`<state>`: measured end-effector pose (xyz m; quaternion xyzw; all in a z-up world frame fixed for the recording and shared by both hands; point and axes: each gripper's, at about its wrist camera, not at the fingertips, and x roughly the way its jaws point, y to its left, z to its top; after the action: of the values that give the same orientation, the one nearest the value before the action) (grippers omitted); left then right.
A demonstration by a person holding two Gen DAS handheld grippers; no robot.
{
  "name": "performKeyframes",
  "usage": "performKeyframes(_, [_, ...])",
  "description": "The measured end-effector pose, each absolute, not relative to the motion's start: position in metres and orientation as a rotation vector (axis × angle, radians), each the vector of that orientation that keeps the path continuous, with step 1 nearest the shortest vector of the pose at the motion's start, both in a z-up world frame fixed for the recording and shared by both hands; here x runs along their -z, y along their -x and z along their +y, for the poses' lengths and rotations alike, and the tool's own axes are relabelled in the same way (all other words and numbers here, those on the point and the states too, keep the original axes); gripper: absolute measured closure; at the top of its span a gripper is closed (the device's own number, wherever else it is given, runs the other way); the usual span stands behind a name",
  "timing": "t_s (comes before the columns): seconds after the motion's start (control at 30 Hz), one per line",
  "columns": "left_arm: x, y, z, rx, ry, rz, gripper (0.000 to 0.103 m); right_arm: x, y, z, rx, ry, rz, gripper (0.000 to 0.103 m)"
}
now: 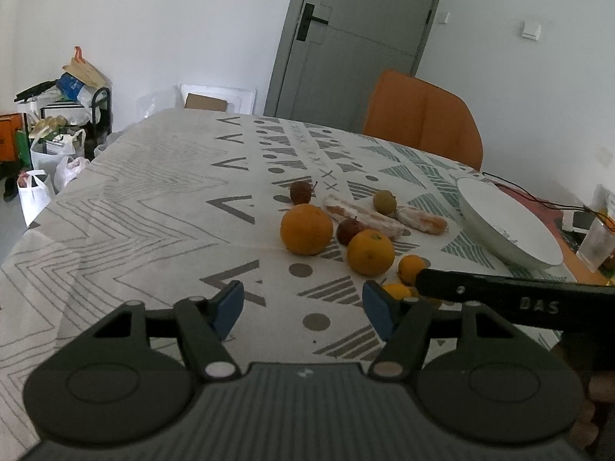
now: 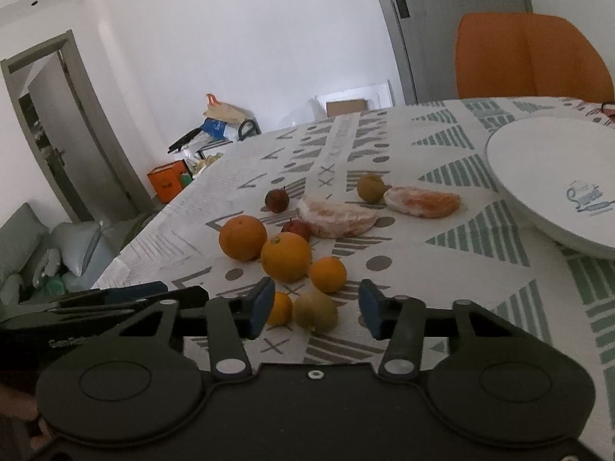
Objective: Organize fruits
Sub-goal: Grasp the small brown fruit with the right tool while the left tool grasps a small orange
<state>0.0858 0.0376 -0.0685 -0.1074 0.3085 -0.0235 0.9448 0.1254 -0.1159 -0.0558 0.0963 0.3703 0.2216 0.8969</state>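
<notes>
Several fruits lie on the patterned tablecloth: two large oranges [image 1: 306,228] [image 1: 370,252], small mandarins [image 1: 410,267], two dark red fruits [image 1: 300,192], a green fruit [image 1: 384,201] and two peeled pomelo pieces [image 1: 363,218]. In the right wrist view the oranges [image 2: 243,237] [image 2: 286,256], a mandarin [image 2: 328,274], a yellow-green fruit [image 2: 316,311] and pomelo pieces [image 2: 337,217] [image 2: 423,201] show. A white plate [image 2: 538,161] sits to the right, empty. My left gripper [image 1: 303,307] is open above the cloth. My right gripper [image 2: 313,309] is open, with the yellow-green fruit between its fingers.
An orange chair [image 1: 423,115] stands behind the table by a grey door [image 1: 357,34]. Bags and a cluttered rack [image 1: 57,123] are on the floor at left. A clear cup [image 1: 595,244] and cables sit beyond the plate [image 1: 507,223]. The right gripper's side [image 1: 515,299] crosses the left view.
</notes>
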Motion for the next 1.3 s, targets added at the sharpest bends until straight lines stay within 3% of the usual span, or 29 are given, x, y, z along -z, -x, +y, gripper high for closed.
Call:
performKeyframes(0.1, [0.070,-0.089,0.038,0.052,0.224,0.636,0.036,0.061,-0.130,-0.115,-0.477,-0.219,0.777,0.066])
performKeyframes(0.2, [0.069,-0.091,0.037,0.057,0.225,0.639,0.036,0.063,-0.133,-0.116,-0.479,-0.229,0.768,0.082])
performKeyframes(0.47, [0.067,-0.100,0.026,0.099,0.210,0.635,0.036,0.061,-0.132,-0.126,-0.494,-0.247,0.761,0.086])
performKeyframes(0.6, [0.067,-0.105,0.017,0.124,0.204,0.638,0.036,0.057,-0.132,-0.135,-0.485,-0.254,0.750,0.099])
performKeyframes(0.9, [0.075,-0.114,-0.002,0.163,0.195,0.663,0.036,0.065,-0.131,-0.151,-0.449,-0.286,0.790,0.095])
performKeyframes(1.0, [0.078,-0.117,-0.007,0.182,0.203,0.655,0.047,0.065,-0.131,-0.158,-0.438,-0.297,0.793,0.095])
performKeyframes(1.07, [0.079,-0.120,-0.006,0.183,0.223,0.655,0.073,0.064,-0.130,-0.160,-0.439,-0.306,0.794,0.092])
performKeyframes(1.1, [0.079,-0.122,-0.005,0.188,0.232,0.670,0.077,0.064,-0.130,-0.161,-0.442,-0.308,0.795,0.092])
performKeyframes(1.2, [0.080,-0.120,-0.003,0.194,0.238,0.671,0.077,0.065,-0.130,-0.157,-0.461,-0.307,0.802,0.087])
performKeyframes(1.3, [0.079,-0.115,-0.001,0.184,0.229,0.670,0.077,0.064,-0.128,-0.151,-0.490,-0.302,0.799,0.072])
